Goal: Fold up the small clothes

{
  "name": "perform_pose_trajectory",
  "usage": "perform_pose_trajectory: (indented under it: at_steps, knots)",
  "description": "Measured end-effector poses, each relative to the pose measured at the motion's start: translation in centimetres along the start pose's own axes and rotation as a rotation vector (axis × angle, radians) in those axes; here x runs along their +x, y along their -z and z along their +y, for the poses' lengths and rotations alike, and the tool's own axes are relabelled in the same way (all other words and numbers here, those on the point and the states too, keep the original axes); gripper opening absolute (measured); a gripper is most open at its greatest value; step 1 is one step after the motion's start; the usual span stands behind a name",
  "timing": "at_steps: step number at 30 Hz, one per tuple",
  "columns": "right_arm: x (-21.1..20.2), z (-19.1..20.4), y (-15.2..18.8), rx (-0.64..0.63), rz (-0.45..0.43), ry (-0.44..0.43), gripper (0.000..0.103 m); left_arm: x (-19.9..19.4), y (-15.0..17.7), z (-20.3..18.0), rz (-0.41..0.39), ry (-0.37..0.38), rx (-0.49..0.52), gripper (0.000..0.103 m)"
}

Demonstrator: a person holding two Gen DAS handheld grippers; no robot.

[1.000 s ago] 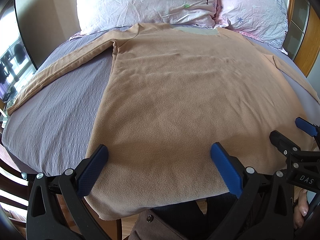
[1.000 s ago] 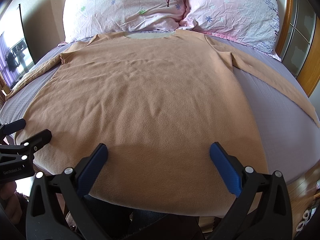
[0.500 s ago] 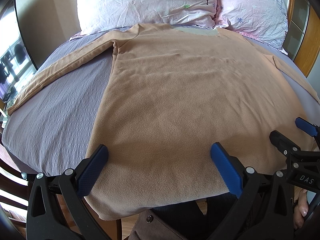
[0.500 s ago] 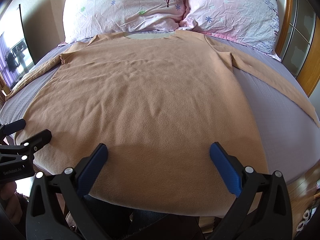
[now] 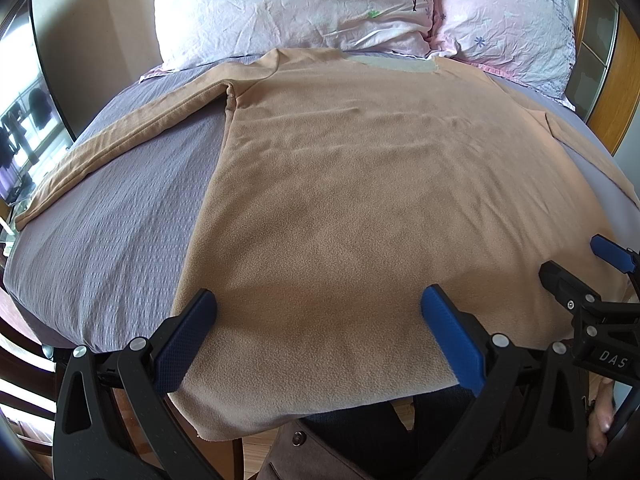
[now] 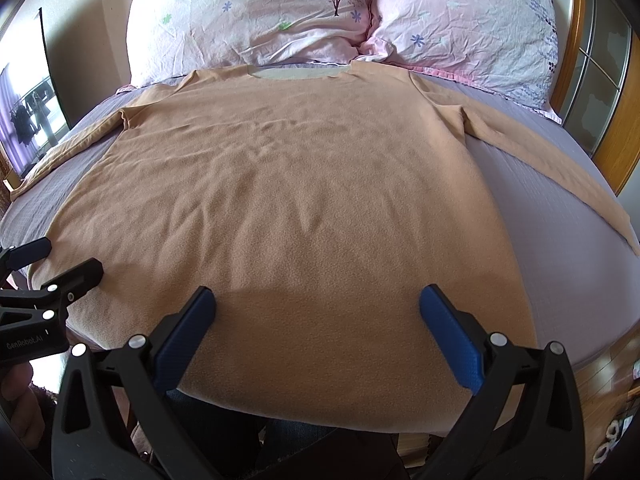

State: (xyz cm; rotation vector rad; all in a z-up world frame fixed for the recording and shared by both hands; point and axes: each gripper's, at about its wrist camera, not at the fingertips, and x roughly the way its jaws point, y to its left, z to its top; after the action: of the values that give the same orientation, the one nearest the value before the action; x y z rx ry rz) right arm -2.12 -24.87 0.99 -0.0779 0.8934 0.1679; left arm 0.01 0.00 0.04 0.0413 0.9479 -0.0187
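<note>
A tan long-sleeved fleece top (image 5: pixel 380 184) lies flat on a bed with a grey-purple sheet (image 5: pixel 112 224), neck toward the pillows, both sleeves spread out to the sides. Its hem hangs over the near bed edge. My left gripper (image 5: pixel 320 328) is open and empty, hovering over the hem near the top's left side. My right gripper (image 6: pixel 316 328) is open and empty over the hem nearer the right side. Each gripper shows at the edge of the other's view: the right one in the left wrist view (image 5: pixel 580 276), the left one in the right wrist view (image 6: pixel 52 268).
Two floral pillows (image 6: pixel 256 16) (image 6: pixel 472 20) lie at the head of the bed. A wooden-framed glass panel (image 6: pixel 600 92) stands on the right. A window (image 5: pixel 20 128) is at the left. The person's legs (image 6: pixel 224 432) are against the near bed edge.
</note>
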Motion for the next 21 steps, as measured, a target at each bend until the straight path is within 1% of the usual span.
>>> perform_pose_trajectory:
  at_steps: [3, 5, 6, 7, 8, 9, 11, 12, 13, 14, 15, 16, 17, 19, 20, 21]
  knots:
    - [0.1, -0.1, -0.1, -0.021, -0.019, -0.023, 0.101, 0.0, 0.0, 0.0, 0.000, 0.001, 0.001, 0.102]
    - [0.1, -0.5, 0.1, -0.044, -0.061, -0.064, 0.101, 0.0, 0.0, 0.0, -0.001, 0.003, 0.004, 0.102]
    - [-0.1, -1.0, 0.2, -0.035, -0.067, -0.076, 0.101, 0.0, -0.3, 0.1, -0.004, 0.004, 0.006, 0.102]
    - [-0.4, -2.2, 0.0, 0.008, -0.081, -0.091, 0.101, 0.0, -0.3, 0.1, -0.007, 0.005, 0.009, 0.102]
    - [-0.7, -3.8, -0.3, 0.068, -0.099, -0.096, 0.101, 0.1, -0.3, 0.2, -0.011, 0.007, 0.012, 0.102]
    - [-1.2, -6.4, -1.0, 0.160, -0.127, -0.097, 0.101, -0.1, -0.1, 0.2, -0.015, 0.010, 0.016, 0.102]
    - [-2.1, -12.0, -2.0, 0.352, -0.182, -0.085, 0.101, -0.2, -0.2, 0.2, -0.015, 0.015, 0.023, 0.102]
    - [-2.6, -15.9, -2.2, 0.477, -0.210, -0.076, 0.100, -0.2, -0.3, 0.2, -0.014, 0.020, 0.030, 0.102]
    - [-2.9, -20.4, -2.2, 0.630, -0.222, -0.046, 0.093, -0.4, -0.3, 0.2, -0.016, 0.026, 0.037, 0.102]
    - [-3.0, -22.6, -2.1, 0.701, -0.222, -0.027, 0.086, -0.3, -0.5, 0.3, -0.025, 0.037, 0.046, 0.102]
    - [-3.0, -26.3, -1.9, 0.814, -0.221, 0.016, 0.071, -0.3, -0.3, 0.3, -0.035, 0.045, 0.049, 0.102]
    - [-2.9, -28.6, -1.7, 0.883, -0.212, 0.054, 0.063, -0.3, -0.4, 0.5, -0.050, 0.057, 0.048, 0.102]
    - [-2.8, -31.2, -1.4, 0.962, -0.204, 0.083, 0.063, -0.2, -0.4, 0.7, -0.067, 0.073, 0.041, 0.102]
    - [-2.0, -35.9, -0.7, 1.122, -0.203, 0.085, 0.063, -0.3, -0.6, 1.8, -0.115, 0.144, 0.001, 0.102]
    - [-1.7, -37.0, -0.5, 1.169, -0.206, 0.078, 0.063, -0.4, -0.8, 2.4, -0.140, 0.185, -0.023, 0.102]
    - [-1.0, -38.6, -0.2, 1.230, -0.208, 0.057, 0.062, -0.4, -1.1, 3.3, -0.173, 0.242, -0.059, 0.102]
